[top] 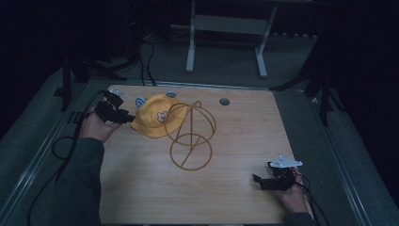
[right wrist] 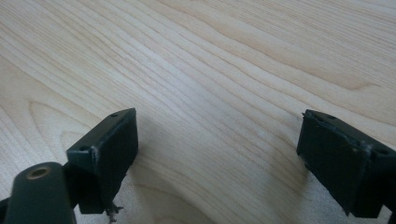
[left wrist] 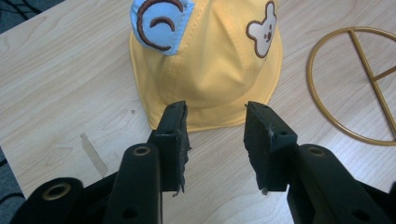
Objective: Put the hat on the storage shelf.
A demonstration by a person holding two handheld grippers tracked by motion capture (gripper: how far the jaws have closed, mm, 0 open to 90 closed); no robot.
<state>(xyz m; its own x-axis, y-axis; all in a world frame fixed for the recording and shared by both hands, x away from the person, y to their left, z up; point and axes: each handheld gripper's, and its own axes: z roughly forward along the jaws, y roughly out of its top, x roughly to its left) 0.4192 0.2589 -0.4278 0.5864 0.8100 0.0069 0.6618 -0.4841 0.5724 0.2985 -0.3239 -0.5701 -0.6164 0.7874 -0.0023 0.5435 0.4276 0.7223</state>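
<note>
Both black claws, left claw (left wrist: 215,133) and right claw (right wrist: 217,158), gape apart near a soft yellow cloth hat (left wrist: 210,60) beside a gold wire stand (top: 190,136).

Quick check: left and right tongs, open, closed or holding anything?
Left tongs: open, at the brim of the yellow hat, nothing gripped.
Right tongs: open wide, nothing between them, over the bare table.

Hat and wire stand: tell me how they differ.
The hat is soft yellow cloth with a bear patch and blue ears; the stand is thin gold wire. The hat is closed and slumped; the stand is an open frame you see through, rising from a ring base. The left gripper reaches for the hat; nothing nears the stand. Both rest on the table, side by side.
</note>
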